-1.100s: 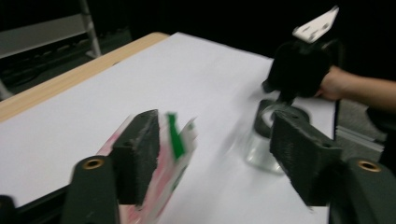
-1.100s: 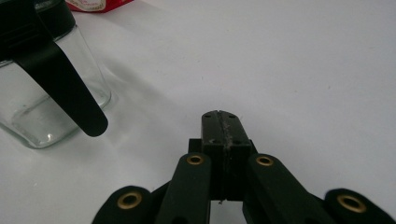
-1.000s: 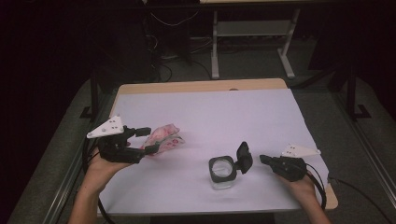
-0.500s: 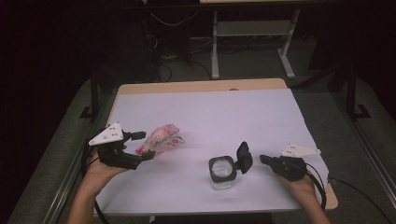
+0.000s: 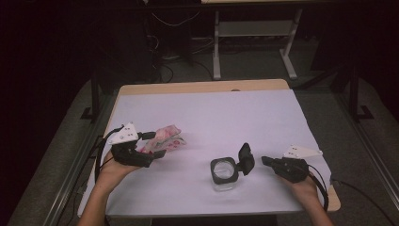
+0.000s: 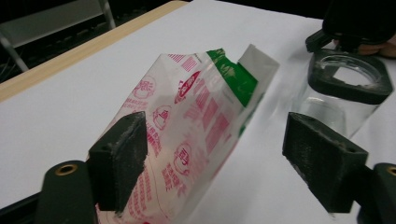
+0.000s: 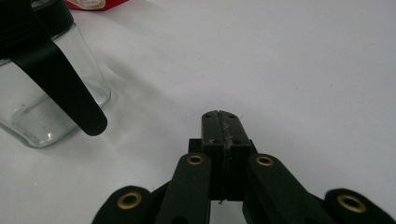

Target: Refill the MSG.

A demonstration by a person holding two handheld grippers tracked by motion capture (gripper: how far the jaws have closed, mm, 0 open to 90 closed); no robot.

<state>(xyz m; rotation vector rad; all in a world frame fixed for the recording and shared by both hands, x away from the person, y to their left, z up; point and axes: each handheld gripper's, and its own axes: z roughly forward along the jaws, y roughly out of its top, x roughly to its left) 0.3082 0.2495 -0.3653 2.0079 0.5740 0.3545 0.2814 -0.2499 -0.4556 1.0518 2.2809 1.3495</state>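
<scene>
At the near left of the white-covered table (image 5: 207, 113), the left gripper (image 5: 153, 145) has its jaws spread wide, just now closing a little, around a crinkly plastic packet (image 6: 196, 126): white, printed in pink-red, with a green band by its torn top. One pad touches it; the other stands clear. To the right sits a square clear glass jar (image 5: 223, 173), its black hinged lid (image 5: 245, 158) flipped up. Farther right, the right gripper (image 7: 222, 119) is clenched on nothing.
</scene>
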